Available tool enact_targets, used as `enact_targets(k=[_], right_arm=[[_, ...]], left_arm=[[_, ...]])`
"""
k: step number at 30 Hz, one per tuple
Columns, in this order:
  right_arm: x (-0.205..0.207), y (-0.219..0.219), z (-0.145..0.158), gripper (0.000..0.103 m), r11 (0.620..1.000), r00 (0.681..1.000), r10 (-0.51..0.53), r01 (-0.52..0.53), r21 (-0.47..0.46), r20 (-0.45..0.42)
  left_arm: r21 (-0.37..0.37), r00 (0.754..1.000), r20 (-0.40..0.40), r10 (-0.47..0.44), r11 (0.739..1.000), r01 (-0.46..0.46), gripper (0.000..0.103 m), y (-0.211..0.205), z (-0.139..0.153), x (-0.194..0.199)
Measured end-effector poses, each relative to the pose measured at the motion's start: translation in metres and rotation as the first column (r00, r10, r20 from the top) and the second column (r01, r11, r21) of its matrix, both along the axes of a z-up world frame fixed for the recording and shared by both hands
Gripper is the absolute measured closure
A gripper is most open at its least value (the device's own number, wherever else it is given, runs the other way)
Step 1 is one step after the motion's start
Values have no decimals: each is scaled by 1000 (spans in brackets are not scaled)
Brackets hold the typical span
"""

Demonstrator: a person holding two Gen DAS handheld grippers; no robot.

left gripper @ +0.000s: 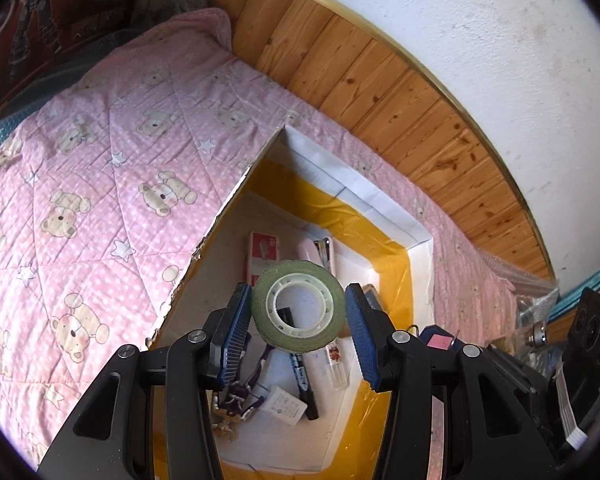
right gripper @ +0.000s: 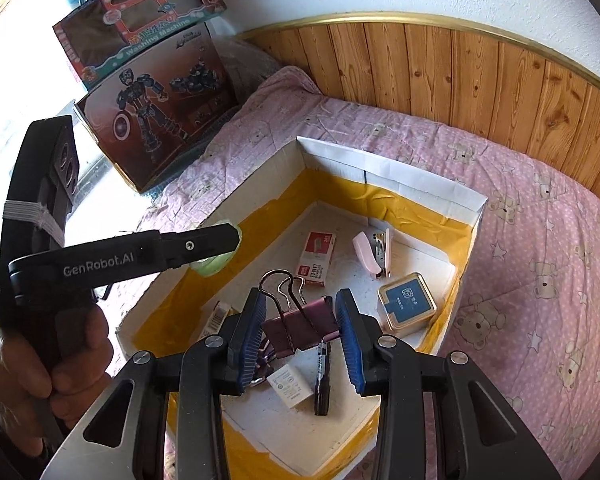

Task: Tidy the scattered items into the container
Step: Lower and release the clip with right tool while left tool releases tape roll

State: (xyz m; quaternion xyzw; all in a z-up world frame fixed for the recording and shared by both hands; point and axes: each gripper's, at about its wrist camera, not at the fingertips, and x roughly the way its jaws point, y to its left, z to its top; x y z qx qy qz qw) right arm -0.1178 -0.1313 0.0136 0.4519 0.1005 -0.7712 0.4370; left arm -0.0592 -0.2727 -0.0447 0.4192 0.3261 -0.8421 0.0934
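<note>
Already both grippers hang over the open box (right gripper: 420, 194): left gripper (left gripper: 299, 312) pinches the tape roll (left gripper: 299, 305), right gripper (right gripper: 300, 320) pinches the binder clip (right gripper: 302, 322), box floor directly beneath each

quilt (left gripper: 100, 168): pink, white dots, cream bears and stars
box (right gripper: 420, 184): white rim, yellow lining
tape roll (left gripper: 299, 306): green, white core
binder clip (right gripper: 300, 322): maroon
stapler (right gripper: 366, 254): pale pink
tin (right gripper: 407, 304): blue top, gold edges
wall panelling (right gripper: 440, 72): knotty orange-brown wood
</note>
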Motion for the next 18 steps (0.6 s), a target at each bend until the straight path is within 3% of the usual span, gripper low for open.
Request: enact_targets(k=[8, 18], right_arm=[[-16, -19, -17, 65, 996, 999, 32, -31, 87, -4], [-22, -41, -36, 65, 969, 991, 110, -89, 228, -80]], left_arm=[[7, 999, 46, 22, 1000, -23, 53, -7, -10, -10], [-17, 996, 93, 3, 1000, -2, 53, -6, -20, -23]])
